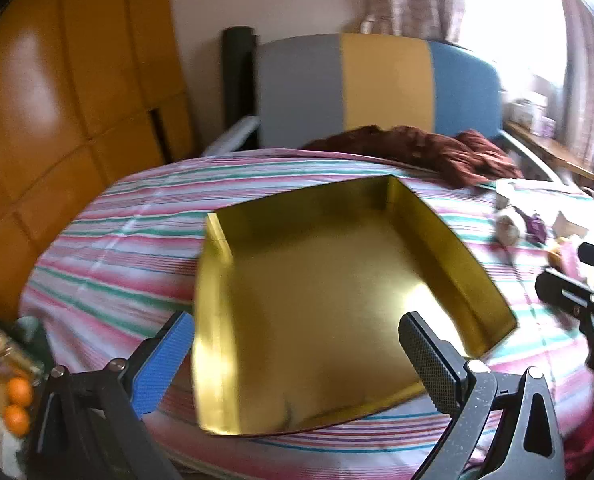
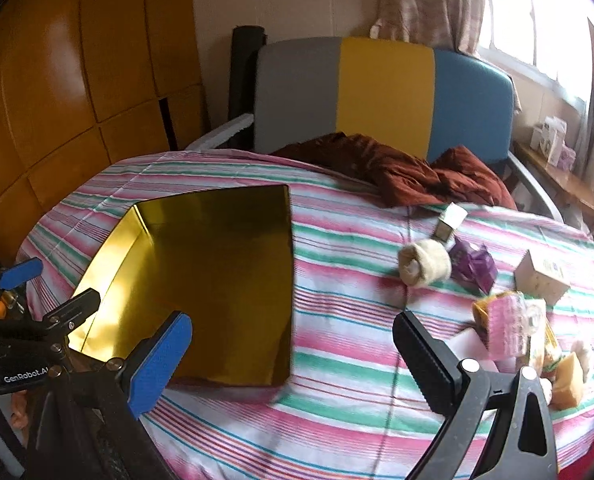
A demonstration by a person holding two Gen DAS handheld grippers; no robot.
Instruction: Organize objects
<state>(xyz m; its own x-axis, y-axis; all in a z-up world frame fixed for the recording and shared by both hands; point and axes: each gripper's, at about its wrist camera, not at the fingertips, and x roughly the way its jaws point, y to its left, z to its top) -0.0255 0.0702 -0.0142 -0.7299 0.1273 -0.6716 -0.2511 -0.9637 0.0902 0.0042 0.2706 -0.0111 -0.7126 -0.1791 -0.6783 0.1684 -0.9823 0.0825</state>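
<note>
Nearest the cameras, the left gripper [image 1: 297,354] is held with its jaws spread wide and nothing between them, its blue pad just outside the near left wall of a shallow, rectangular, gold-coloured metal tray [image 1: 449,248], and its black pad over the tray's bare floor. Seen from its own camera, the right gripper [image 2: 293,360] is likewise spread wide and grips nothing, poised above the pink, green and white striped tablecloth [image 2: 345,400] just right of the tray [image 2: 109,248]; the left gripper [image 2: 53,292] is seen at that view's left edge. On the cloth to the right of the tray, well apart from it, 1 loose cluster of small objects is seen: a rolled cream-coloured sock [image 2: 425,264], a crumpled purple packet [image 2: 475,266], a small beige cardboard box [image 2: 541,276] and a pink wrapped package [image 2: 505,328]. Farther back, a crumpled dark red cloth [image 2: 401,168] is draped at the table's far edge. Behind it stands a chair with a grey, yellow and blue backrest [image 2: 385,92].
</note>
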